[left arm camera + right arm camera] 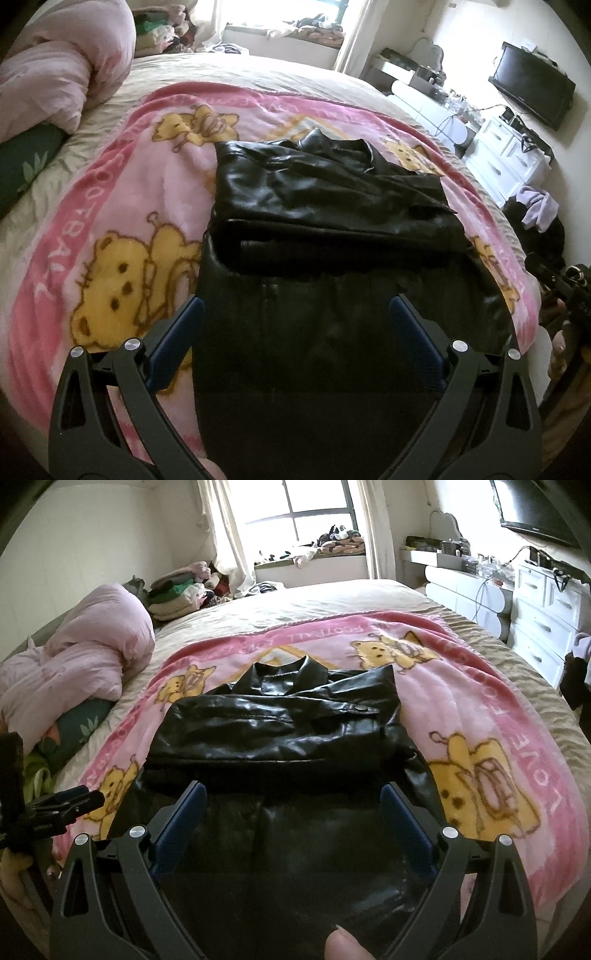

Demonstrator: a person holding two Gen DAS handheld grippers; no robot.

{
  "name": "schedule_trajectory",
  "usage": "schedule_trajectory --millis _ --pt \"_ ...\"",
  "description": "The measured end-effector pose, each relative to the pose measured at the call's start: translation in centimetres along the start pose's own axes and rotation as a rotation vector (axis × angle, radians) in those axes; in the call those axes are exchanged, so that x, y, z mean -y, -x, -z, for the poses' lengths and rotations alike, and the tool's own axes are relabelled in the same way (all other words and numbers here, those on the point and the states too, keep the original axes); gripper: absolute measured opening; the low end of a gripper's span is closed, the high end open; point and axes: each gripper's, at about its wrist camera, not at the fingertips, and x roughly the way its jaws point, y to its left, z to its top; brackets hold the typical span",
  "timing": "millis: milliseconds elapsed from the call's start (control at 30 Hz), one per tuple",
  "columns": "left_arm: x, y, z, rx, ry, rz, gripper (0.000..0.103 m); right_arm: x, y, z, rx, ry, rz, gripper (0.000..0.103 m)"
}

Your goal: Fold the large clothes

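Bed (332,602): beige cover, pink quilt (85,657) bunched at left.
Blanket (122,206): pink, yellow bear print, spread over bed.
Black leather jacket (325,199): partly folded on blanket, upper part doubled over lower.
Left gripper (295,332): spread wide above jacket's near hem, holding nothing.
Right gripper (291,812): spread wide, same position, holding nothing.

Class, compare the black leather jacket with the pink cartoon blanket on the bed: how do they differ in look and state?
The black leather jacket is glossy and plain; the pink blanket is fuzzy and printed with yellow bears and lettering. The jacket is partly folded, its upper part doubled over; the blanket lies spread flat. The jacket rests on top of the blanket. Both lie on the bed.
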Motion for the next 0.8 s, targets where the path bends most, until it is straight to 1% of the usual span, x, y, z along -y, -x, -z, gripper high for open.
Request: schedule_trajectory --millis 200,367,633,733,800 --pt "-0.1 0.7 1.1 0.004 -0.002 -0.001 0.094 0.3 1.2 0.5 0.017 0.003 0.012 0.095" --pt "-0.5 0.7 2.3 -0.022 0.007 -0.011 0.094 0.9 1.8 1.5 0.005 0.014 0.021 0.095" --pt "-1.4 0.1 4.6 -0.072 0.009 -0.048 0.094 2.5 2.7 4.0 -0.029 0.036 0.047 0.095" --pt "-1.8 0.3 5.1 -0.055 0.015 -0.06 0.094 3.1 2.8 4.9 -0.047 0.041 0.058 0.096" --pt "-1.9 0.3 5.4 -0.059 0.013 -0.066 0.094 3.6 2.8 5.5 -0.063 0.039 0.064 0.096"
